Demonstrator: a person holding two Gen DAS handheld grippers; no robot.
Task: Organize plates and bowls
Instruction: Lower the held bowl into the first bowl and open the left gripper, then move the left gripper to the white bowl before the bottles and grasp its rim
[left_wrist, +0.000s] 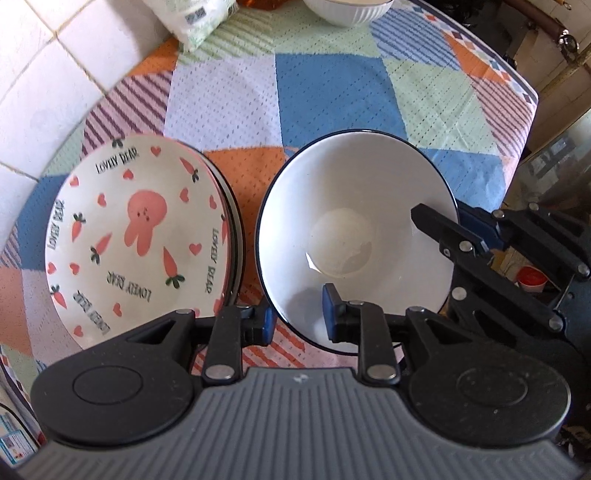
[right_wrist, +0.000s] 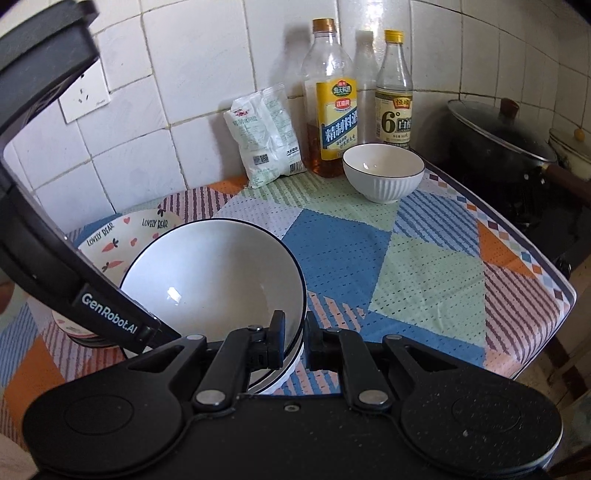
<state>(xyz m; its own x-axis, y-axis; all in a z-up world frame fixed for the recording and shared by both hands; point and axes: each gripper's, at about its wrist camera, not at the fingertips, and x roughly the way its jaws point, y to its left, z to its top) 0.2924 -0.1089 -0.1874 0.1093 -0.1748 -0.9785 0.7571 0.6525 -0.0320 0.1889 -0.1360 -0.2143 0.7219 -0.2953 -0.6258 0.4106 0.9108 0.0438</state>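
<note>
Right fingers pinch the bowl rim beside the plates; left fingers straddle it, spread.

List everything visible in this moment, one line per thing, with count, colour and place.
large bowl: one, white with dark rim, near table edge, rim clamped by right hand-held gripper
cartoon plates: a stack, count unclear, white with pink rabbit, beside the large bowl
ribbed bowl: one, white, far end of table
bottles: two, yellow-labelled, by tiled wall
packet: one, white, against wall
tablecloth: one, patchwork
pot: one, black, on stove
left hand-held gripper: black, straddling bowl rim
right hand-held gripper: black
</note>
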